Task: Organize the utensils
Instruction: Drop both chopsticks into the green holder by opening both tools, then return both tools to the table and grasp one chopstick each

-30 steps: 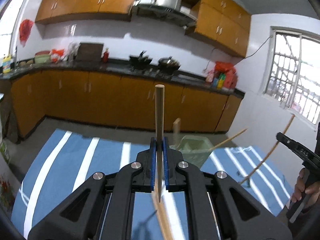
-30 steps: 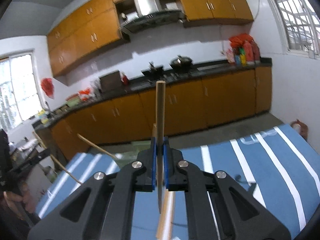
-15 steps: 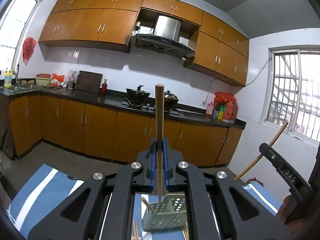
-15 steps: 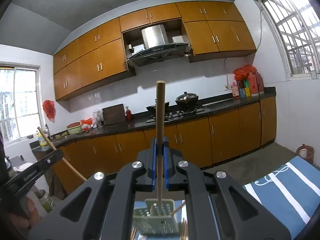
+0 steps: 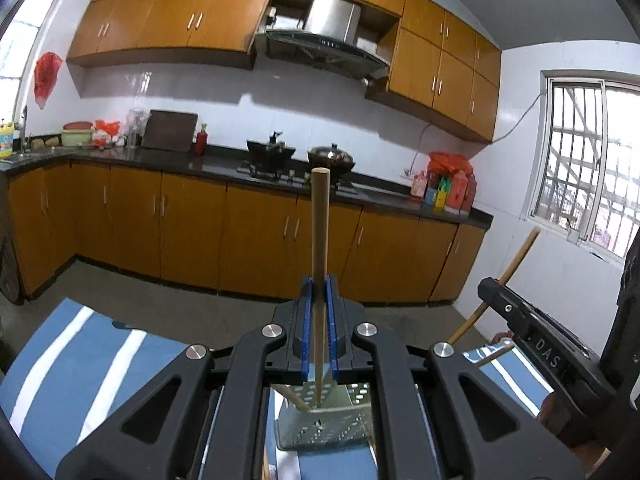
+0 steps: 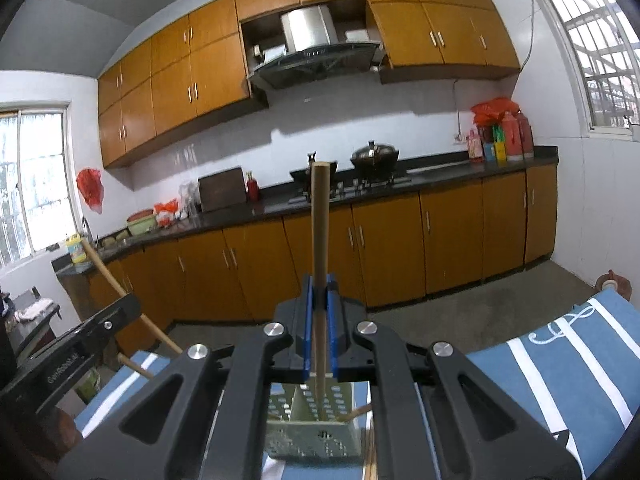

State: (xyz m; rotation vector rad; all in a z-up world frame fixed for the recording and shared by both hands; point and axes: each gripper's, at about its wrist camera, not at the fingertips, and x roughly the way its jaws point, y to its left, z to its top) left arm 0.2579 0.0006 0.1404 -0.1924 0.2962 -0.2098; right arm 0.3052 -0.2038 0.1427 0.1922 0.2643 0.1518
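Each gripper, left gripper (image 5: 319, 320) and right gripper (image 6: 319, 320), clamps an upright wooden chopstick (image 5: 320, 248) (image 6: 320, 240), tip aimed toward six o'clock, apparently into the perforated green plastic holder (image 5: 326, 426).

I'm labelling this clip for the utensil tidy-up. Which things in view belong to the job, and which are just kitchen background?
Part of the job:
- chopstick in left gripper
- chopstick in right gripper
- left gripper, right gripper
- perforated green holder
- loose chopstick leaning in the holder

Just lying about:
- lidded wok
- cutting board
- bottles by the window
- striped blue cloth
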